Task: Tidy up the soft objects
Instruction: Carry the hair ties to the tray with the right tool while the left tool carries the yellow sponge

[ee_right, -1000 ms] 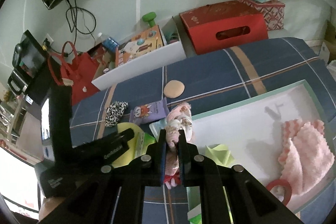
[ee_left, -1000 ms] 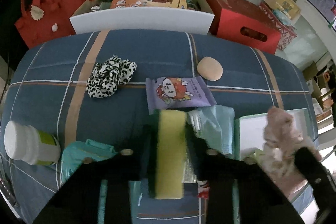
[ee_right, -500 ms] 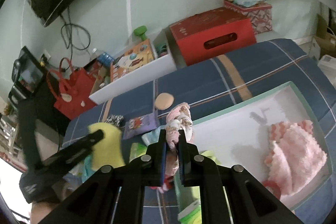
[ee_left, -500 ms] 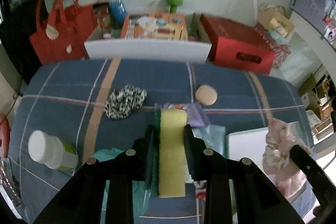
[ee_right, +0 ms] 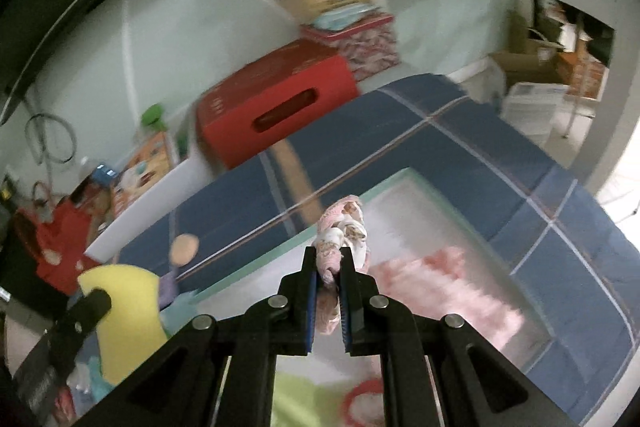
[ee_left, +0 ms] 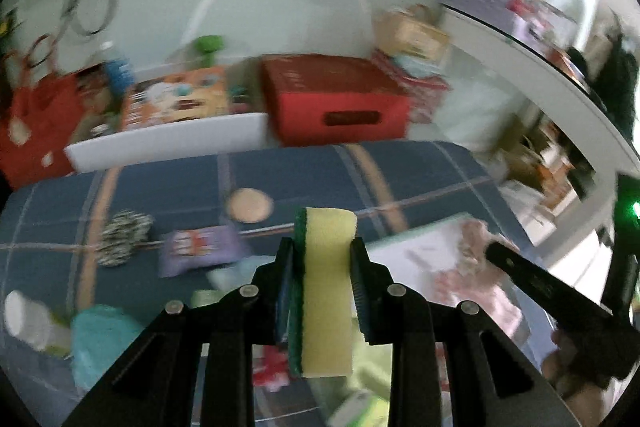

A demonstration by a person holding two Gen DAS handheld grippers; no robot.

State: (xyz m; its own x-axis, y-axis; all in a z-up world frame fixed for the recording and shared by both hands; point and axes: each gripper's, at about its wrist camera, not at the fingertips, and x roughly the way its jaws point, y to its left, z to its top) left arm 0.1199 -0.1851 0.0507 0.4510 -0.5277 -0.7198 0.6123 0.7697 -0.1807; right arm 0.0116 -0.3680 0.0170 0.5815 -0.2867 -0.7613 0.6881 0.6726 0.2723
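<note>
Yellow sponge point(ee_left: 326, 291) clamped in left tool point(ee_left: 322, 291), right tool point(ee_right: 328, 301) pinching pink scrunchie point(ee_right: 340, 235) — above tray rim point(ee_right: 384, 185).

Towel point(ee_right: 448, 291) in tray point(ee_right: 404, 174)

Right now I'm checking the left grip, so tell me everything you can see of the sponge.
The sponge is a thick yellow foam block with a thin dark green scouring layer on one face. It stands on end between the fingers of the left gripper, which is shut on its two broad faces, and its rounded top pokes out past the fingertips. It is lifted clear of the blue plaid cloth. Only the pads touch it.
</note>
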